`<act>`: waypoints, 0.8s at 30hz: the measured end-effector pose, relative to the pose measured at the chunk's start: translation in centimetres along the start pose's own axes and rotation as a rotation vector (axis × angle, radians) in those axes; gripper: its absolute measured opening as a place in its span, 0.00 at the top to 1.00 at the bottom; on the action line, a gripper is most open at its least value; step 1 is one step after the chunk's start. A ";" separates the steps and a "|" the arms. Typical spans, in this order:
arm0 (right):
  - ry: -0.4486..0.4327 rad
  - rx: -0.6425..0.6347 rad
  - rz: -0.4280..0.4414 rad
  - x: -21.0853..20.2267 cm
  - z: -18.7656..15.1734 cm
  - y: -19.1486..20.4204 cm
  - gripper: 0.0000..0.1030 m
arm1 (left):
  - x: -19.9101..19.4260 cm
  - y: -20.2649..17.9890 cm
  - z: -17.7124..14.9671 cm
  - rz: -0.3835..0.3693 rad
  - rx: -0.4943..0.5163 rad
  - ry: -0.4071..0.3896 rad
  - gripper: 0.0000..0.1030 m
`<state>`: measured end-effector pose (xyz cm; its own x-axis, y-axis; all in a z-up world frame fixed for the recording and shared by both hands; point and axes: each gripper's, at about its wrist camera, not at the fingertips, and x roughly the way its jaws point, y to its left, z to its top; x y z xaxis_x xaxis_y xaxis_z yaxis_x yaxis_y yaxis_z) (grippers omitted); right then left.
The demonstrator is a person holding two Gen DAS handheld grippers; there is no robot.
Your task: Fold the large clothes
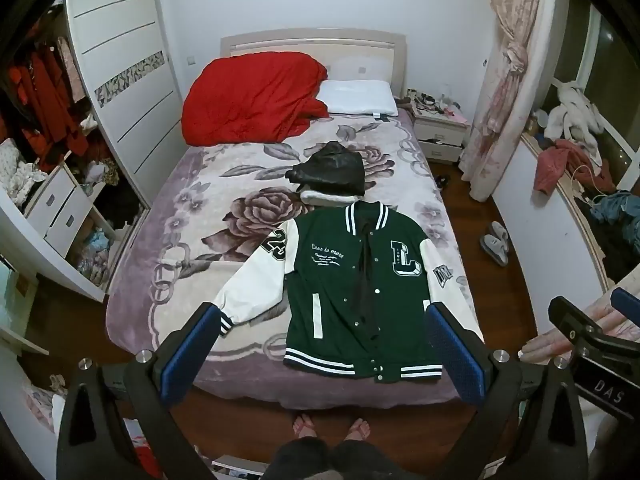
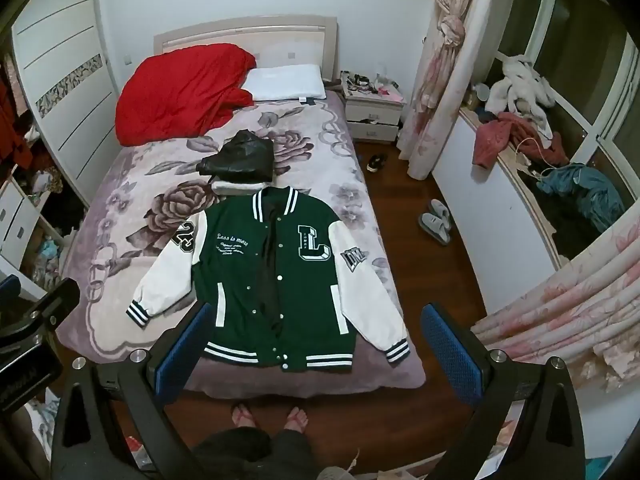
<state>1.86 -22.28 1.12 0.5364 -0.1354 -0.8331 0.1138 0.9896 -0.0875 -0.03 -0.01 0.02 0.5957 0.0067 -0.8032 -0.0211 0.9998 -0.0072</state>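
Observation:
A green varsity jacket (image 1: pixel 352 284) with white sleeves lies flat, front up, sleeves spread, at the foot of the bed (image 1: pixel 192 208); it also shows in the right wrist view (image 2: pixel 276 280). My left gripper (image 1: pixel 320 332) is open and empty, held high above the jacket's hem. My right gripper (image 2: pixel 316 332) is open and empty, also high above the hem. The right gripper shows at the right edge of the left wrist view (image 1: pixel 588 320). A folded black garment (image 1: pixel 328 172) on a white one lies beyond the collar.
A red quilt (image 1: pixel 252 100) and white pillow (image 1: pixel 356 98) lie at the headboard. A wardrobe (image 1: pixel 120 80) stands left, a nightstand (image 1: pixel 440 128) and curtain (image 1: pixel 504 92) right. Slippers (image 1: pixel 496 244) sit on the wood floor. My feet (image 1: pixel 332 428) stand at the bed's foot.

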 end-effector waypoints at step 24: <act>-0.002 -0.004 0.000 -0.5 1.0 0.0 0.00 | -0.6 -0.6 1.6 -0.002 -0.002 -0.008 0.00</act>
<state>2.45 -22.24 2.11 0.5385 -0.1352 -0.8317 0.1101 0.9899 -0.0896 0.86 -0.59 1.45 0.6023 0.0053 -0.7983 -0.0218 0.9997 -0.0098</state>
